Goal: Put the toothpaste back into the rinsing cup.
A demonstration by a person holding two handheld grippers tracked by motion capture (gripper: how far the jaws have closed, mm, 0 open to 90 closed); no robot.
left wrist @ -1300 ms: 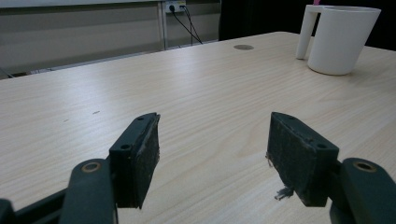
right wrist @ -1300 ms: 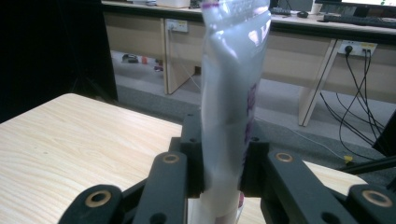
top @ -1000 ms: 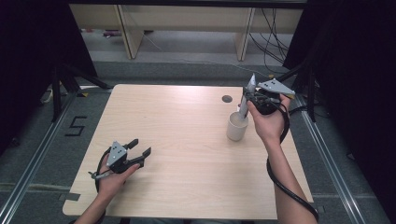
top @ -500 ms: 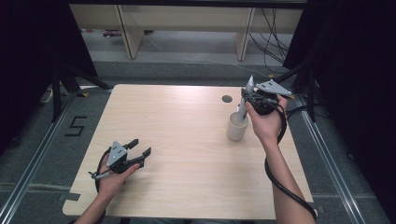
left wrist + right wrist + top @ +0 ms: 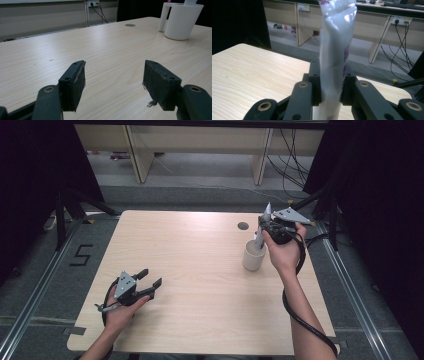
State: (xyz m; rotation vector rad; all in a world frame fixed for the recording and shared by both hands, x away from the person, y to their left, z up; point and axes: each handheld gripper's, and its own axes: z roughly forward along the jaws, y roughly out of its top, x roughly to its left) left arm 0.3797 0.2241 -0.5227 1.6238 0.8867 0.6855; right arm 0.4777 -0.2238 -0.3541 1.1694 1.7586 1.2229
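The right gripper point(image 5: 264, 227) has its fingers point(image 5: 315, 85) clamped on a silvery tube point(image 5: 335, 50), held upright over the white mug point(image 5: 254, 256) near the tabletop's point(image 5: 200, 245) right edge. The left gripper point(image 5: 150, 279) rests near the front-left corner, fingers point(image 5: 73, 83) wide apart, holding nothing.

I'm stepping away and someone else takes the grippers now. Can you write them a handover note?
Right gripper: shut on the tube, held upright with its lower end in the white cup near the table's right side.
Left gripper: open, holding nothing, low over the table's near left.
Done: tube gripped and standing in the cup.
Left: probably let go of the tube and draw the gripper clear.
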